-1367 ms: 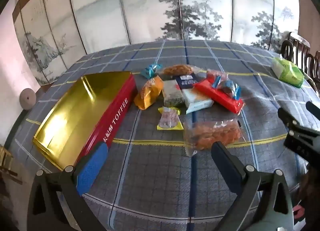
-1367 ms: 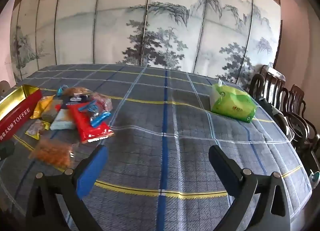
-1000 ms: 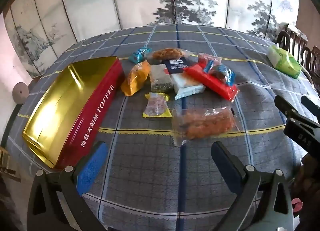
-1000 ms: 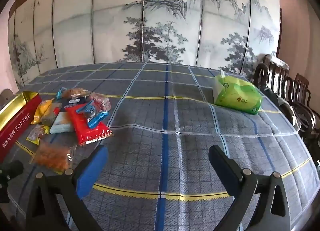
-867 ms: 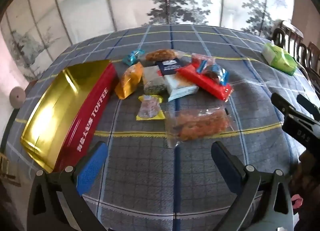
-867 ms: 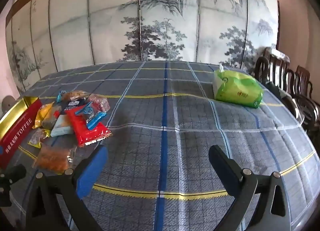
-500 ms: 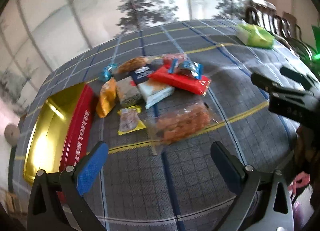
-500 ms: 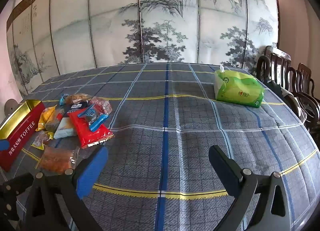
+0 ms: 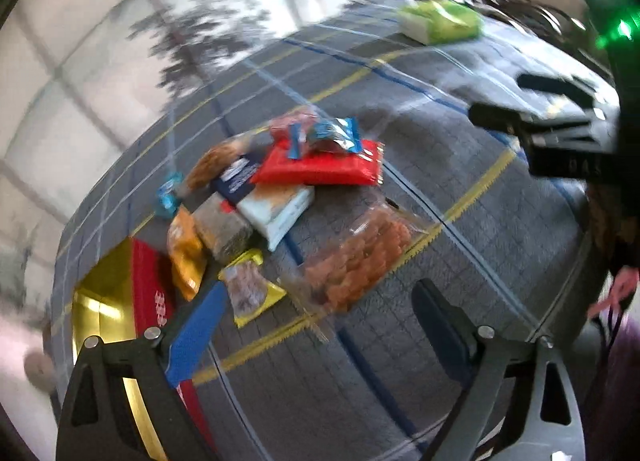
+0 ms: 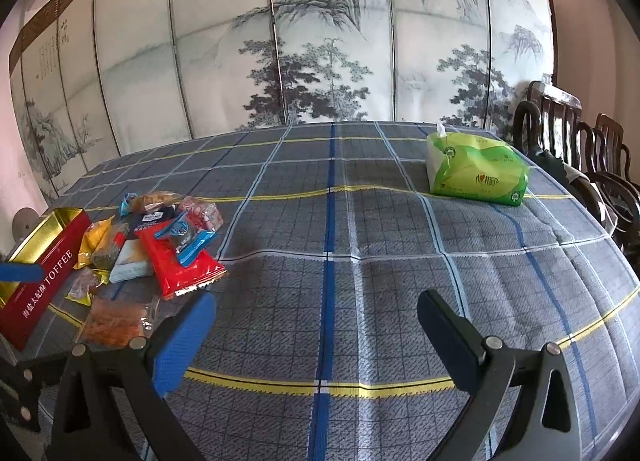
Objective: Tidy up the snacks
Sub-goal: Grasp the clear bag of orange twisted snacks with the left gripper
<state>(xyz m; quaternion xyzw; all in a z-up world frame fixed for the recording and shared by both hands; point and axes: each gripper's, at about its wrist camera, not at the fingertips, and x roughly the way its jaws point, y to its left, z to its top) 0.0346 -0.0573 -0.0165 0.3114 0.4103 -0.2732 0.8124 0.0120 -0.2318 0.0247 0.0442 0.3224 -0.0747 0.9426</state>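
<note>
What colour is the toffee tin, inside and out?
The toffee tin is red outside, gold inside; clearest in the right wrist view.

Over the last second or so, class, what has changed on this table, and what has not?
The left gripper has rolled and closed in on the clear bag of orange snacks, its jaws narrowing slightly with nothing between them. The right gripper stays open and still. Snacks, toffee tin and tissue pack lie unmoved.

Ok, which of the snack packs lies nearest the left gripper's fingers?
The clear bag of orange snacks, lying apart from the pile at its near edge, in front of the open left gripper. The small yellow-edged packet sits close by the blue finger.
</note>
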